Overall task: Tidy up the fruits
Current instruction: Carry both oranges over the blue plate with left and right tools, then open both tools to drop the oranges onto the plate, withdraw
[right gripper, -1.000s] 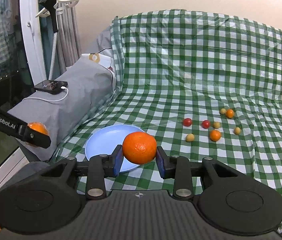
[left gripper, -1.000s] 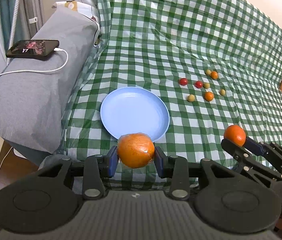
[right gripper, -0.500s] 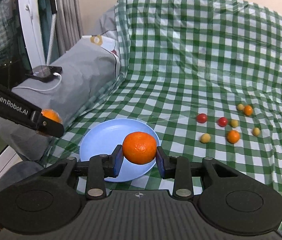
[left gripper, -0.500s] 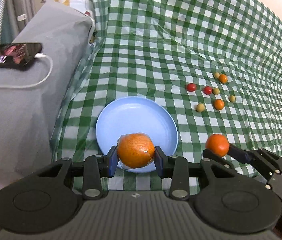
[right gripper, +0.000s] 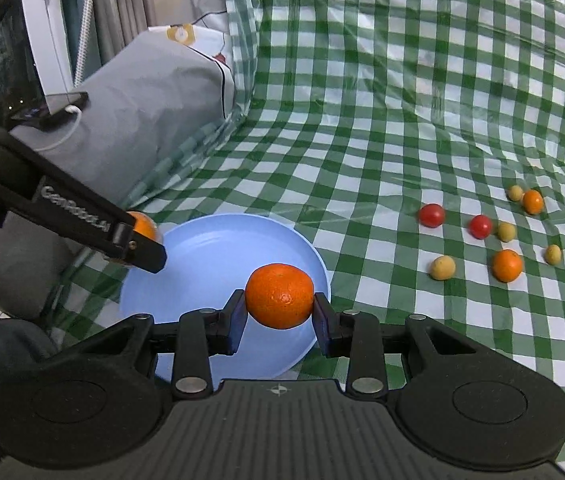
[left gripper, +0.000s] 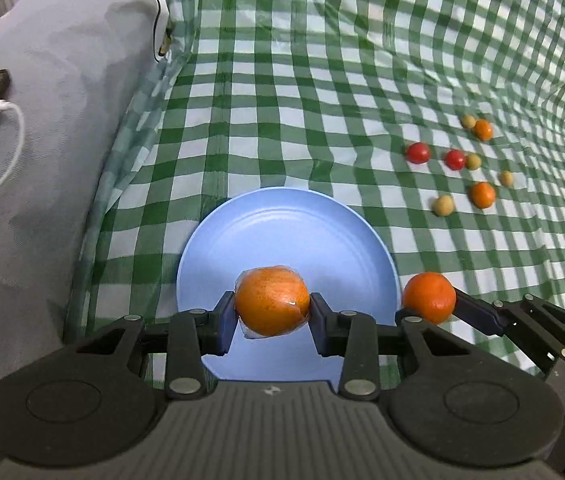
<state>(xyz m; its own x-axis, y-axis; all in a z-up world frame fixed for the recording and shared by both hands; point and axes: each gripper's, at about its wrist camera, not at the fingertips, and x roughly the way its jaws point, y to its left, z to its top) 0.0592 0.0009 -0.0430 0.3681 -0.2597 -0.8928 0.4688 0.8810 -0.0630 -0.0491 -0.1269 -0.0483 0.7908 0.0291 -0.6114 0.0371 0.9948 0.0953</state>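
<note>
The wrapped orange [left gripper: 271, 301] sits clamped between the two pads of the left gripper [left gripper: 272, 312], held above the near half of the blue plate [left gripper: 282, 236]. Its clear film wrapper puckers at the lower edge; the fruit is nearly round, a touch wider than tall, its wider axis running pad to pad. Which way its stem end faces cannot be told.

The bare orange [right gripper: 279, 296] is gripped the same way by the right gripper [right gripper: 280, 312], over the plate's right near rim. It is slightly flattened, widest from pad to pad, with a small dimple on the side facing the camera. In the left wrist view this fruit [left gripper: 429, 298] hangs just off the plate's right edge, with the right tool's fingers reaching in from the lower right.

The plate's inside is bare under both fruits, open from the middle to the far rim. It lies on the green checked cloth [left gripper: 322, 80], close to the cloth's left edge, where a grey cushion [left gripper: 42, 120] rises just beside it. A phone [right gripper: 48, 110] with a white cable rests on top of that cushion.

To the right, well apart from the plate, small fruits lie scattered: two red tomatoes [right gripper: 431, 215], two small orange ones [right gripper: 507, 265] and several yellowish ones [right gripper: 442, 267]. Open cloth stretches between them and the plate and on up the rising cloth behind.
</note>
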